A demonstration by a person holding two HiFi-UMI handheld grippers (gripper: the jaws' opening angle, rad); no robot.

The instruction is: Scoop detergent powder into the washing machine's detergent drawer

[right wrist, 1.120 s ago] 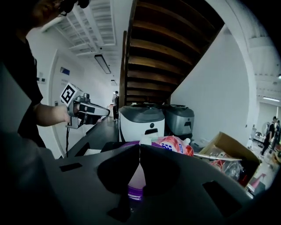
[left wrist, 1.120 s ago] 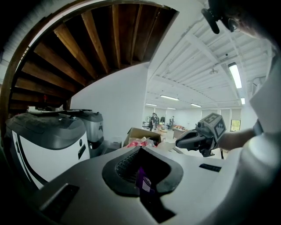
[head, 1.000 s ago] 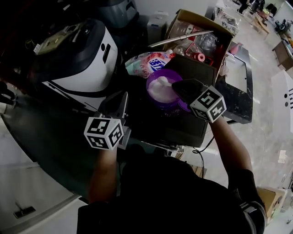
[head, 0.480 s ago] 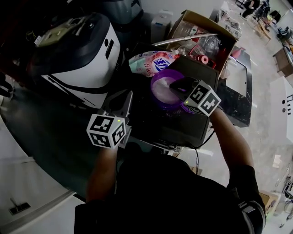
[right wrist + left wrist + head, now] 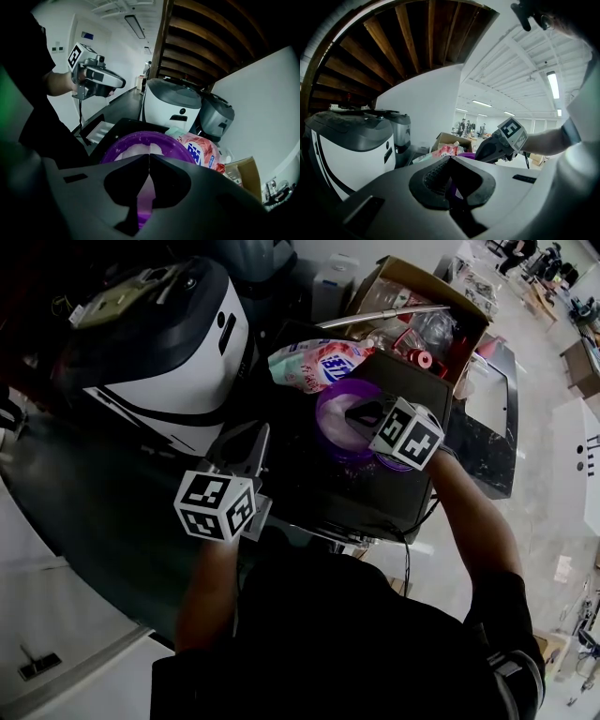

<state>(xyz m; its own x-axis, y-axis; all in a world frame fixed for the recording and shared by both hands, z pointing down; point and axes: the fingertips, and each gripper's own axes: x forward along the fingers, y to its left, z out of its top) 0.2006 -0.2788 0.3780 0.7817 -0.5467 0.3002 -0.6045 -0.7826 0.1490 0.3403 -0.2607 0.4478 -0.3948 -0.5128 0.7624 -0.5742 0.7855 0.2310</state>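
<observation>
A purple bowl of white detergent powder sits on a black top. My right gripper reaches down into the bowl from the right. Its jaws are closed, and a thin lilac strip, which looks like a scoop handle, is pinched between them. My left gripper hovers left of the bowl, apart from it, with its jaws shut and nothing clearly held. A pink detergent bag lies just behind the bowl. The scoop's head is hidden.
A white and black machine stands at the left, with a grey appliance behind it. A cardboard box of bottles and clutter sits at the back right. The person's body fills the lower head view.
My right gripper has moved left and down, from beside the bowl to over the powder inside it. The left gripper has stayed about where it was.
</observation>
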